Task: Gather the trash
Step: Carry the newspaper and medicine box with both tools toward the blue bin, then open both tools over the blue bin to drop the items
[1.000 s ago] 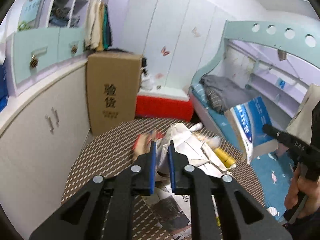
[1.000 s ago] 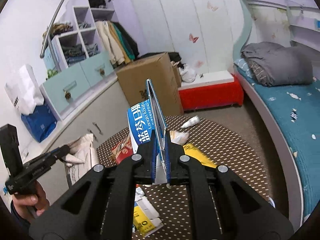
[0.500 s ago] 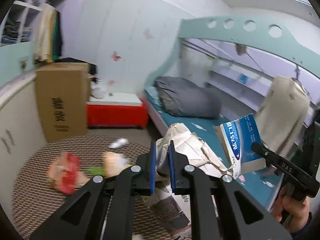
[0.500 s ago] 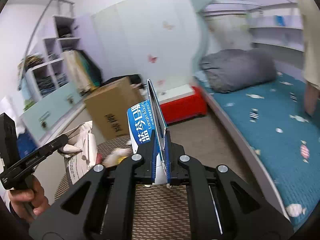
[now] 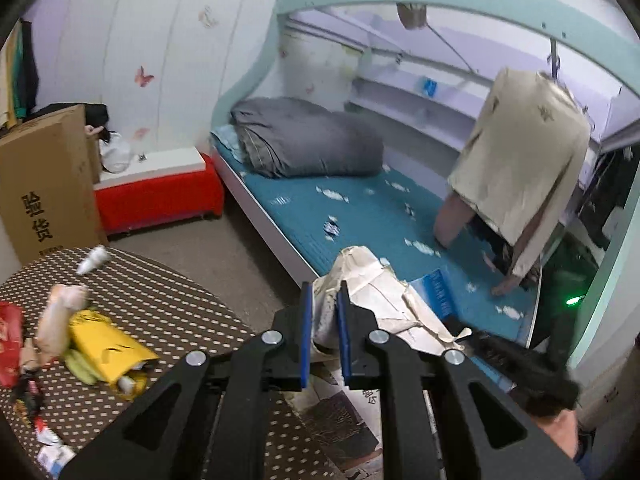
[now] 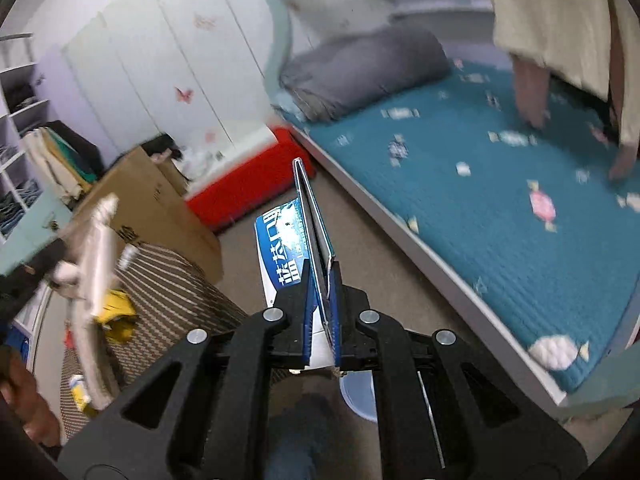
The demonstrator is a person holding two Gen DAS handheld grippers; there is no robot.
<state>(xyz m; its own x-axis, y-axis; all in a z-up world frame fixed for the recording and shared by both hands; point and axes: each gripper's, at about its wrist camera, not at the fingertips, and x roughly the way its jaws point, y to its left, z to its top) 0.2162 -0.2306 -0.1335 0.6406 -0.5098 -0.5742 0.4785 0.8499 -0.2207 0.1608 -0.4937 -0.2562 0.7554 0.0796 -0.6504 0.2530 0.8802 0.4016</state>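
Bedroom clutter covers the dotted brown surface (image 5: 168, 304). Left tongs (image 5: 325, 312) clamp crumpled white paper (image 5: 384, 300); right tongs (image 6: 322, 280) clamp a flattened blue-and-white carton (image 6: 284, 248). Swinging could shake either loose.

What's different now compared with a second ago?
Both hands swung away from the dotted table toward the bed. The left gripper stays shut on the crumpled paper, the right gripper on the blue-and-white box.
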